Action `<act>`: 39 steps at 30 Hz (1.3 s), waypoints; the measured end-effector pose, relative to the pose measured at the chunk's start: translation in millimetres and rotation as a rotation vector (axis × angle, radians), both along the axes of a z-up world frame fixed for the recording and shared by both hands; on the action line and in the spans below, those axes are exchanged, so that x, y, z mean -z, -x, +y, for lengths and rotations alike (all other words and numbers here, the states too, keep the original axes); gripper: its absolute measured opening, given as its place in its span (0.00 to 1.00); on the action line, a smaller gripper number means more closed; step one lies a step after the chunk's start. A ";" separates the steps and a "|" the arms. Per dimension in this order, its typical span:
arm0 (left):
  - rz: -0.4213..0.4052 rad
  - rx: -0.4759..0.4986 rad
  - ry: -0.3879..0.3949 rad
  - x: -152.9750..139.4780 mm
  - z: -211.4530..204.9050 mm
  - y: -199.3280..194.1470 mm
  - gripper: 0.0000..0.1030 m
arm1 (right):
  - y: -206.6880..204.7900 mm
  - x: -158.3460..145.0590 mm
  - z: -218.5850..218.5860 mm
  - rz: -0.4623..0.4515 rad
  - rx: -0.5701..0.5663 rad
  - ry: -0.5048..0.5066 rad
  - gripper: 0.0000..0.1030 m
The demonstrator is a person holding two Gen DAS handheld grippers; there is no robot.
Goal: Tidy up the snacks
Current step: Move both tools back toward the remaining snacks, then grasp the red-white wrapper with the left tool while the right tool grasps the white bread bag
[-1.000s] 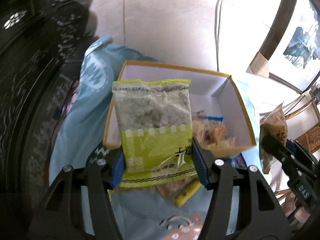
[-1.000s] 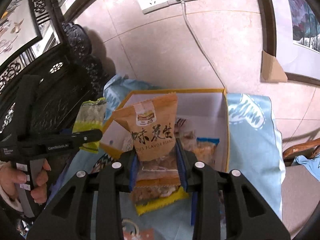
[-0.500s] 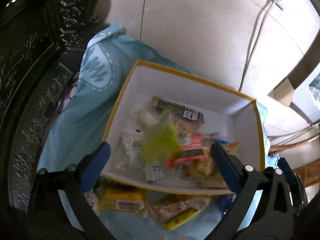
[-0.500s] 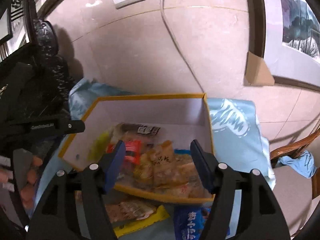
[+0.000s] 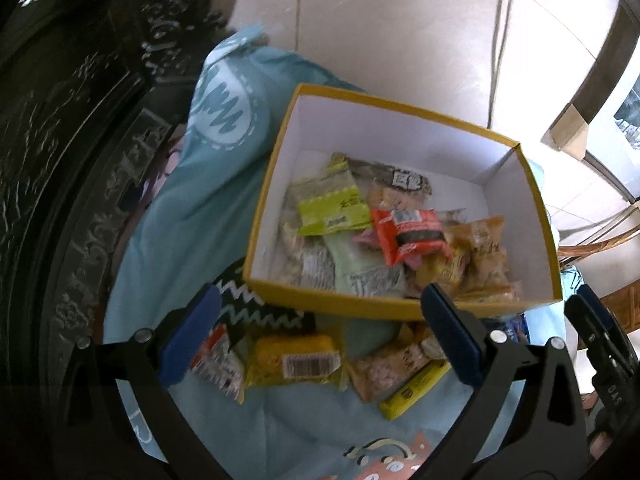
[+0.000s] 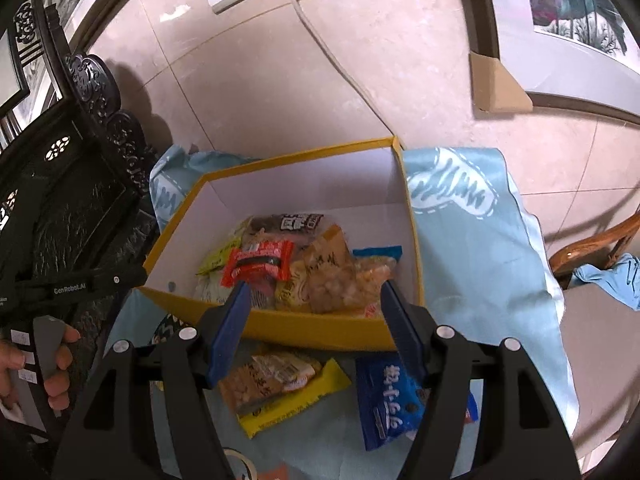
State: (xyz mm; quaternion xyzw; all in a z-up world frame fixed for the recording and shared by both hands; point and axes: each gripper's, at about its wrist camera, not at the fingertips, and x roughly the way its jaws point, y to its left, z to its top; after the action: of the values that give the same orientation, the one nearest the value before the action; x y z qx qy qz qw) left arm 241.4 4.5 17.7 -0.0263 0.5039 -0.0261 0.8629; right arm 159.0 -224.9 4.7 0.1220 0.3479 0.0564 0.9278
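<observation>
Both grippers stood open and empty: the left gripper (image 5: 320,332) spread wide, the right gripper (image 6: 316,320) less so, just before the yellow box (image 5: 360,300). Inside lay the green packet (image 5: 332,208), apparently atop other snacks, and the tan peanut packet (image 6: 328,256).

We see a yellow-rimmed, white-lined cardboard box (image 5: 400,300) holding heaped snack packets, a red one (image 5: 410,232) on top; a yellow packet (image 5: 296,356) and a blue packet (image 6: 390,400) lie just outside it.
</observation>
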 end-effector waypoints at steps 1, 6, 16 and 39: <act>0.007 -0.005 0.004 1.6 1.5 1.4 0.98 | 3.8 1.4 -0.7 0.004 0.003 0.001 0.66; 0.023 0.012 -0.013 9.9 5.3 15.4 0.98 | 19.1 11.0 -2.9 0.031 0.010 -0.003 0.66; 0.086 -0.021 -0.054 47.3 38.8 52.9 0.98 | 39.5 51.5 13.9 0.125 -0.021 0.017 0.66; 0.226 -0.107 -0.115 139.6 89.3 36.7 0.96 | 34.8 83.8 42.2 0.233 -0.113 -0.025 0.66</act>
State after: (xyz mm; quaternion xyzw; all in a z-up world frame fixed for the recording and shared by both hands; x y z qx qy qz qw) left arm 204.7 93.8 -121.9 -0.0064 0.5964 0.0520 0.8010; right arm 124.1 -182.7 -79.1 0.1195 0.4590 0.0981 0.8749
